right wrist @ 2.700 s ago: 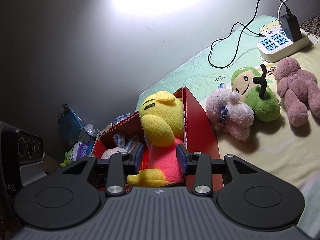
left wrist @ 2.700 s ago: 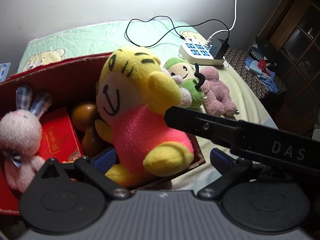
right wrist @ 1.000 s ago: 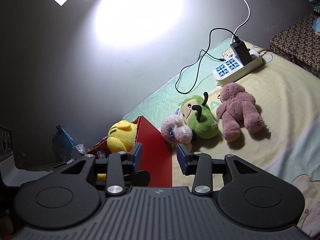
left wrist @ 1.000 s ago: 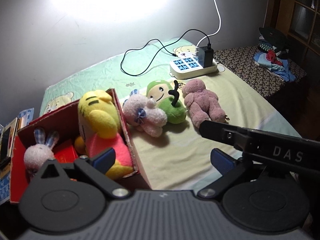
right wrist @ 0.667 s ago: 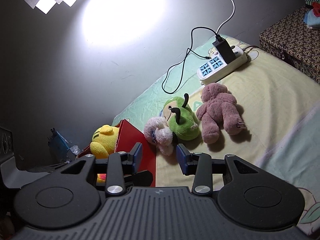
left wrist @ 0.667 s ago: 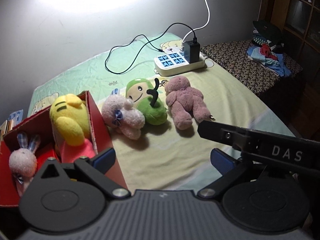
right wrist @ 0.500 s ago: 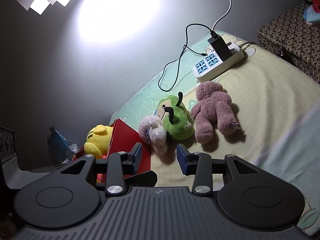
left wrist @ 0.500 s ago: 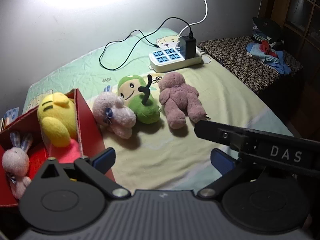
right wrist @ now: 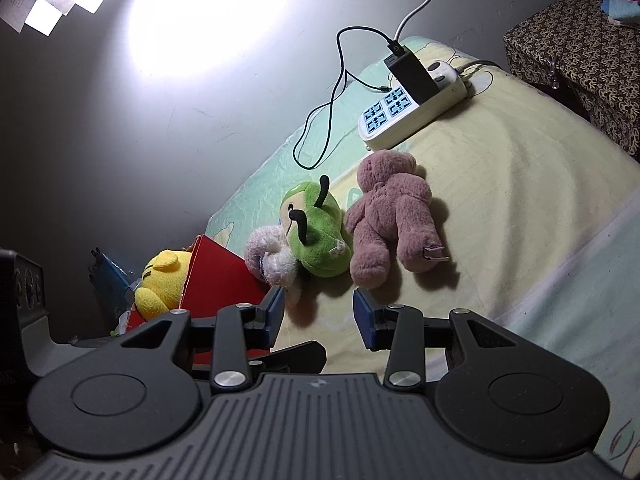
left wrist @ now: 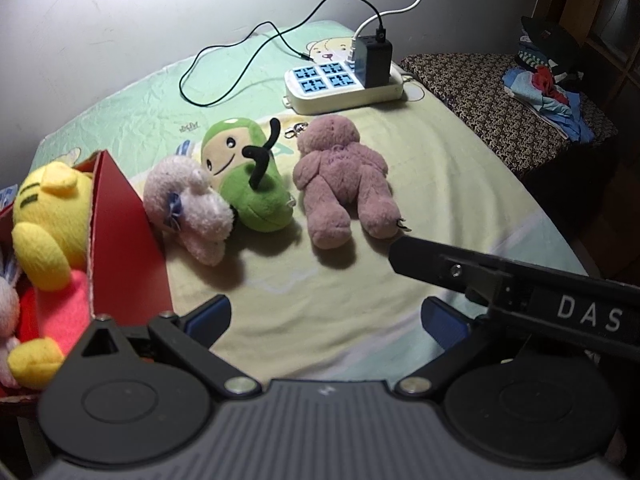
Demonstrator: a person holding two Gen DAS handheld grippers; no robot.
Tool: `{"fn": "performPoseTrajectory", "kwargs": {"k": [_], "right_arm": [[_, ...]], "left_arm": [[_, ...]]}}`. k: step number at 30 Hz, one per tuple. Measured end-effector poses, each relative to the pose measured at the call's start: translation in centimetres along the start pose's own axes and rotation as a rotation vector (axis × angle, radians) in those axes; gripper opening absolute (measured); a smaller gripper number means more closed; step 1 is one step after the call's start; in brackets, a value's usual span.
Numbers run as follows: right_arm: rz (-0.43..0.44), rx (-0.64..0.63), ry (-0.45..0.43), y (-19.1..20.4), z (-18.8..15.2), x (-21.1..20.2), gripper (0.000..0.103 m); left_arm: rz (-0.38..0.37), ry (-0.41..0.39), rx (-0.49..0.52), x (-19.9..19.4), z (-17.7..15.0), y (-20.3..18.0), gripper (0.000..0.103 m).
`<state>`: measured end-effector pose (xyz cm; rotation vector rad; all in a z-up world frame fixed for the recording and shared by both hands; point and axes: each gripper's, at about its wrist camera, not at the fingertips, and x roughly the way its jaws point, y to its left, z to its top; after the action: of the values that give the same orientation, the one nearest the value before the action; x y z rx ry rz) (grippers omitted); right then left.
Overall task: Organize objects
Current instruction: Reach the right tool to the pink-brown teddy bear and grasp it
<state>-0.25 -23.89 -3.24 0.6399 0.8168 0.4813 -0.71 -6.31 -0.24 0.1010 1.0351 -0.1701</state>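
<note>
A red box (left wrist: 120, 240) stands at the left of the bed and holds a yellow plush in a pink shirt (left wrist: 52, 216); both show in the right wrist view, box (right wrist: 216, 276) and plush (right wrist: 160, 284). On the sheet lie a white lamb plush (left wrist: 188, 208) (right wrist: 272, 260), a green plush (left wrist: 248, 180) (right wrist: 316, 232) and a mauve bear face down (left wrist: 344, 184) (right wrist: 392, 216). My left gripper (left wrist: 326, 316) is open and empty, above the sheet in front of the toys. My right gripper (right wrist: 318, 312) is open and empty, just in front of the lamb and the green plush.
A white power strip with a black charger and cables (left wrist: 344, 80) (right wrist: 412, 100) lies at the bed's far end by the wall. A patterned bench with clothes (left wrist: 520, 112) stands to the right. A pink rabbit plush (left wrist: 6, 308) sits in the box.
Both grippers drew back from the yellow plush, left in the box, and swung right toward the three toys on the sheet. The toys themselves have not moved.
</note>
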Motion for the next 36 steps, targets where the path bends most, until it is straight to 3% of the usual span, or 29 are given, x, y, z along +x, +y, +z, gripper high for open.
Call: {"fn": "performPoseTrajectory", "kwargs": {"k": [14, 22, 28, 36], "right_arm": [[-0.022, 0.041, 0.036, -3.5, 2.2, 1.0, 0.041], [-0.033, 0.078, 0.054, -5.8, 3.9, 2.0, 0.046], [-0.038, 0.073, 0.077, -6.9, 5.6, 3.9, 0.046], [-0.029, 0.083, 0.122, -8.1, 6.9, 7.3, 0.046]], "left_arm": [[-0.039, 0.04, -0.019, 3.4, 1.9, -1.5, 0.101], [-0.153, 0.065, -0.105, 5.5, 2.9, -0.7, 0.102], [-0.213, 0.054, -0.16, 7.1, 4.0, 0.3, 0.102], [-0.269, 0.094, -0.248, 10.7, 5.1, 2.1, 0.101]]}}
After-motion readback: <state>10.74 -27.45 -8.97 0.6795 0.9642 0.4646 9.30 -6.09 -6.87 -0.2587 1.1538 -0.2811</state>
